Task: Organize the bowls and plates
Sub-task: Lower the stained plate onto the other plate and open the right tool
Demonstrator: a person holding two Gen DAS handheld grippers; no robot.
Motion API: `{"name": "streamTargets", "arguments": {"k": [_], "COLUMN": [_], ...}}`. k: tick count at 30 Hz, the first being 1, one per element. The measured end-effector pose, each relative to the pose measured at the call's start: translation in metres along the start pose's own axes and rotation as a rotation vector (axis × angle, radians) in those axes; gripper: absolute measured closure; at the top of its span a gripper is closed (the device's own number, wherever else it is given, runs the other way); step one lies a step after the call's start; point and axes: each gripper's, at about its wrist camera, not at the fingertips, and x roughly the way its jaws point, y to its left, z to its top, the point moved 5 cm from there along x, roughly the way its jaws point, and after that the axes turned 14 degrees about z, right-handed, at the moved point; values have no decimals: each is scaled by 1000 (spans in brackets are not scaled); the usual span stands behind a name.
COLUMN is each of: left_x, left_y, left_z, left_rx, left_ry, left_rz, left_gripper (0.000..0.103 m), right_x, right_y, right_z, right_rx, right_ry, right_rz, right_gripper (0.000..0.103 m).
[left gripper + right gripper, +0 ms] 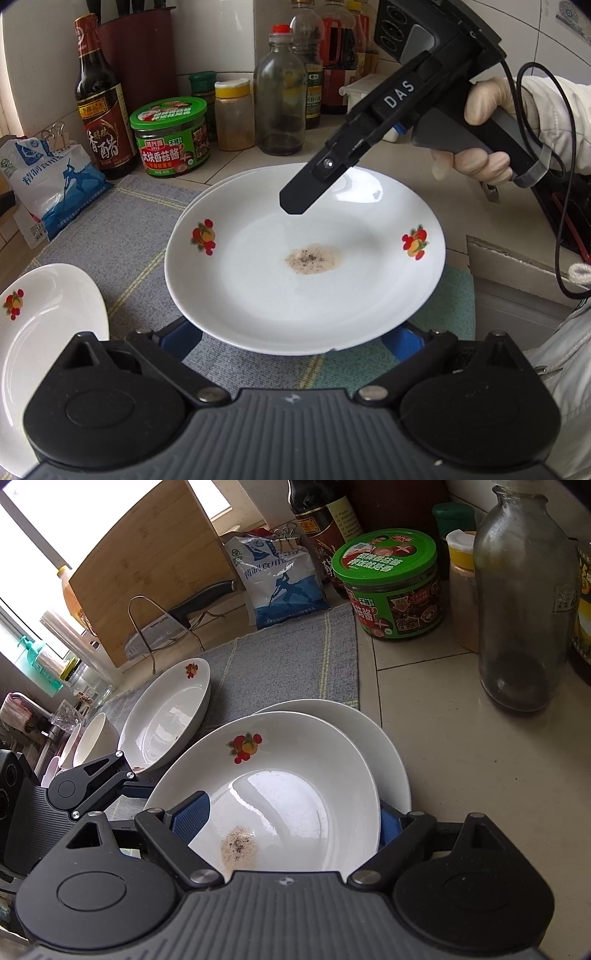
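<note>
A white plate with fruit decals and a brown stain (303,258) (295,775) lies slightly offset on a second white plate (198,201) (373,734) on the grey mat (122,240). My left gripper (291,343) is at its near edge, fingers wide apart, with the fingertips hidden under the rim. In the right wrist view its body shows at the plate's left. My right gripper (290,819) comes in over the far rim, open. One finger (295,199) is above the plate's inside and the other is outside the rim. A gloved hand (480,110) holds it.
A third decal plate (44,332) (166,709) sits left on the mat, with bowls (92,738) beyond it. Sauce bottles (99,99), a green-lidded jar (170,133), a glass bottle (524,602) and a salt bag (55,184) crowd the back. A cutting board (147,572) and knife (199,602) stand far left.
</note>
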Motion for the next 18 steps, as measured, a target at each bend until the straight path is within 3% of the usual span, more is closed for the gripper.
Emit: {"name": "streamTargets", "arguments": {"k": [18], "left_x": [-1], "left_y": [-1], "left_z": [1], "left_rx": [2], "left_ry": [-18], "left_rz": [8], "left_gripper": [2], "right_x": [-15], "right_y": [6], "right_z": [-6], "right_rx": [-4], "right_ry": [-27], "right_rz": [-61], "right_gripper": [9]}}
